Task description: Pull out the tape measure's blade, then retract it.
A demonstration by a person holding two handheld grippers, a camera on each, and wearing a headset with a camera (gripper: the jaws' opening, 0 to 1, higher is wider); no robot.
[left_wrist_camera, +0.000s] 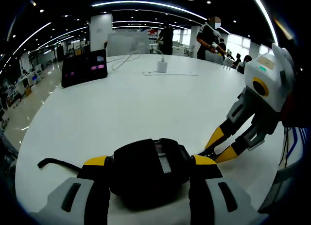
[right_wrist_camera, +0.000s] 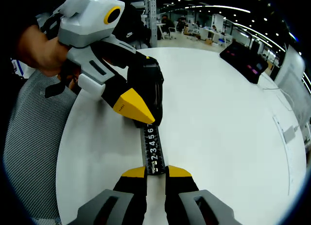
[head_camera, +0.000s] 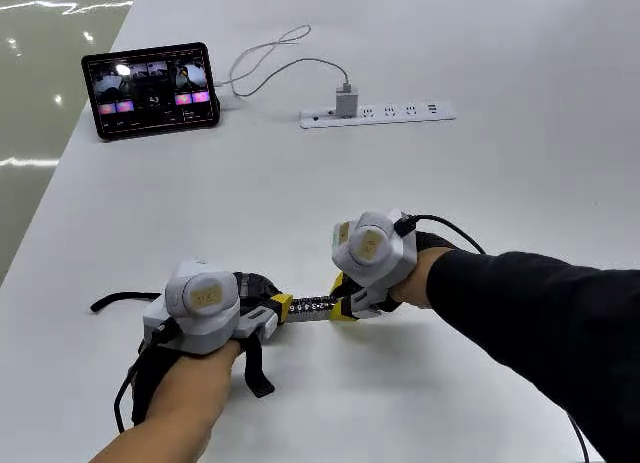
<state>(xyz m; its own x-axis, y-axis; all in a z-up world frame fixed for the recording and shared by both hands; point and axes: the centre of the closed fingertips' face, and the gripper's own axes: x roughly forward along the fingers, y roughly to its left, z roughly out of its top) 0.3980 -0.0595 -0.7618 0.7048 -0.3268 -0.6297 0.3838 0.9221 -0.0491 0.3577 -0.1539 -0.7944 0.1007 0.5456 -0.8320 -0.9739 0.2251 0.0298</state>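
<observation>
The left gripper clamped the chunky black tape-measure case at seven o'clock on the white table. The right gripper pinched the dark numbered blade, drawn only slightly toward three o'clock; further pulling and retraction apparently remained.

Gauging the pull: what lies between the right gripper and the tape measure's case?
A short stretch of numbered blade, from case to right gripper, seen in the right gripper view.
</observation>
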